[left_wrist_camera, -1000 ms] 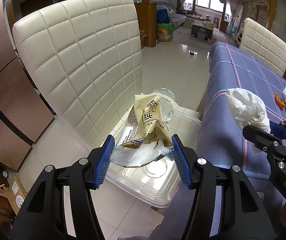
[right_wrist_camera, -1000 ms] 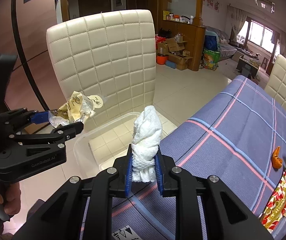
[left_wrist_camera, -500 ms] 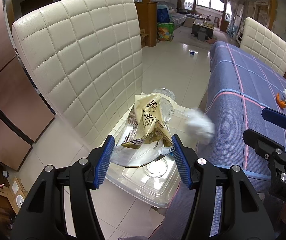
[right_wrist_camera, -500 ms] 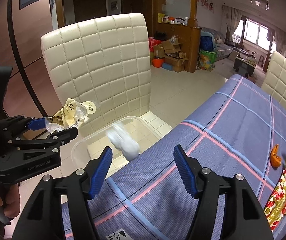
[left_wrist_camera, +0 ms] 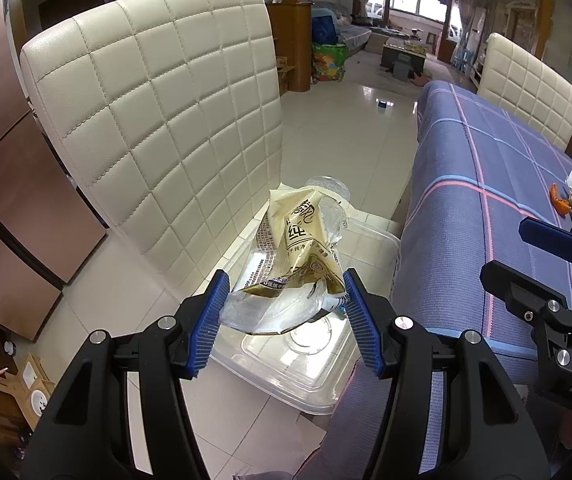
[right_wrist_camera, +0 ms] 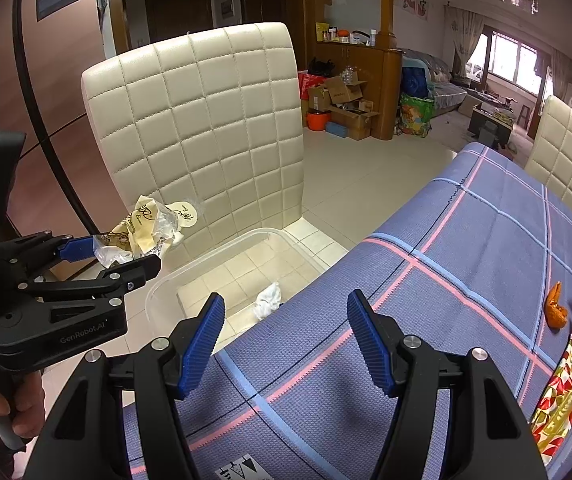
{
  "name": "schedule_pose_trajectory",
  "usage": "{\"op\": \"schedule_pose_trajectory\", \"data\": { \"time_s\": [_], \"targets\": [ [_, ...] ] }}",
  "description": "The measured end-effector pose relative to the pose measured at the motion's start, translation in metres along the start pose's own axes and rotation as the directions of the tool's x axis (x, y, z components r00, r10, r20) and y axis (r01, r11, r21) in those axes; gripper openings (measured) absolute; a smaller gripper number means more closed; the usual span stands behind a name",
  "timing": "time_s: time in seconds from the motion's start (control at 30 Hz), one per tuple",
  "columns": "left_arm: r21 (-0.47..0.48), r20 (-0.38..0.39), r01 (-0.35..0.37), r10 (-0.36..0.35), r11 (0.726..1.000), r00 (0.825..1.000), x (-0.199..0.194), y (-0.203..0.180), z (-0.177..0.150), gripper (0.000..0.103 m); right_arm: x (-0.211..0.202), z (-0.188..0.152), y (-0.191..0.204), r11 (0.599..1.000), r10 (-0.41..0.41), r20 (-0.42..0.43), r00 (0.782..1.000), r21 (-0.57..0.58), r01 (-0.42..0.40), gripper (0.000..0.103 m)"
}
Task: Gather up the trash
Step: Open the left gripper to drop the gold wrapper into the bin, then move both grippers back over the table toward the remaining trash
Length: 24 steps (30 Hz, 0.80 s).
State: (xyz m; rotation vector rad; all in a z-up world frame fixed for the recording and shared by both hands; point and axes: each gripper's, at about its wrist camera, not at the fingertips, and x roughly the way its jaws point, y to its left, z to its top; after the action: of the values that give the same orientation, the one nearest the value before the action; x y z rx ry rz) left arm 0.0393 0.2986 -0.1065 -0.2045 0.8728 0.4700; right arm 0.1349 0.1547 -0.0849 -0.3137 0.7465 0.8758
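The left gripper (left_wrist_camera: pixel 286 312) is clamped on a crumpled clear-and-cream plastic food wrapper (left_wrist_camera: pixel 298 264), held above the clear rectangular plastic bin (right_wrist_camera: pixel 221 258) that sits on the pale tiled floor (left_wrist_camera: pixel 350 128) in the narrow gap between the cream quilted leather chair back (left_wrist_camera: pixel 165 120) and the draped edge of the blue tablecloth with pink and light-blue stripes (right_wrist_camera: pixel 466 248). From the right wrist view the wrapper (right_wrist_camera: pixel 141 232) hangs just outside the bin's near-left rim, close to the chair back. The right gripper (right_wrist_camera: pixel 286 332) stands wide apart with nothing between its blue ribbed pads, poised over the tablecloth's edge just beside the bin. A crumpled white paper tissue (right_wrist_camera: pixel 267 300) lies on the bin's bottom against the wall nearest the table. Well to the right on the cloth lie an orange peel scrap (right_wrist_camera: pixel 556 306) and, just beside it, a red-and-gold patterned foil wrapper (right_wrist_camera: pixel 566 392), with open cloth between them and the right gripper. Beyond the chair the floor opens wide toward the far room
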Motion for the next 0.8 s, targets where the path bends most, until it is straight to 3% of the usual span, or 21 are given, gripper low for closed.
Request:
{"op": "schedule_pose_trajectory", "data": {
  "time_s": [0.57, 0.6, 0.67, 0.73, 0.8],
  "targets": [
    [0.013, 0.011, 0.024, -0.024, 1.0, 1.0, 0.002, -0.007, 0.004, 0.062, -0.003, 0.0, -0.004, 1.0, -0.021, 0.006, 1.0, -0.001, 0.021, 0.062],
    [0.013, 0.01, 0.032, -0.032, 0.999, 0.999, 0.002, -0.007, 0.005, 0.065, -0.003, -0.001, -0.005, 1.0, -0.021, 0.007, 1.0, 0.0, 0.021, 0.062],
    [0.005, 0.014, 0.033, -0.033, 0.999, 0.999, 0.002, -0.008, 0.008, 0.088, -0.003, -0.001, -0.006, 1.0, -0.023, 0.008, 1.0, 0.002, 0.023, 0.062],
    [-0.005, 0.029, 0.037, -0.037, 0.999, 0.999, 0.001, -0.008, 0.009, 0.094, -0.003, -0.001, -0.008, 1.0, -0.025, 0.009, 1.0, 0.003, 0.025, 0.062],
    [0.001, 0.036, 0.038, -0.038, 0.999, 0.999, 0.001, -0.009, 0.011, 0.095, -0.003, -0.001, -0.01, 1.0, -0.024, 0.006, 1.0, 0.008, 0.024, 0.062]
  ]
}}
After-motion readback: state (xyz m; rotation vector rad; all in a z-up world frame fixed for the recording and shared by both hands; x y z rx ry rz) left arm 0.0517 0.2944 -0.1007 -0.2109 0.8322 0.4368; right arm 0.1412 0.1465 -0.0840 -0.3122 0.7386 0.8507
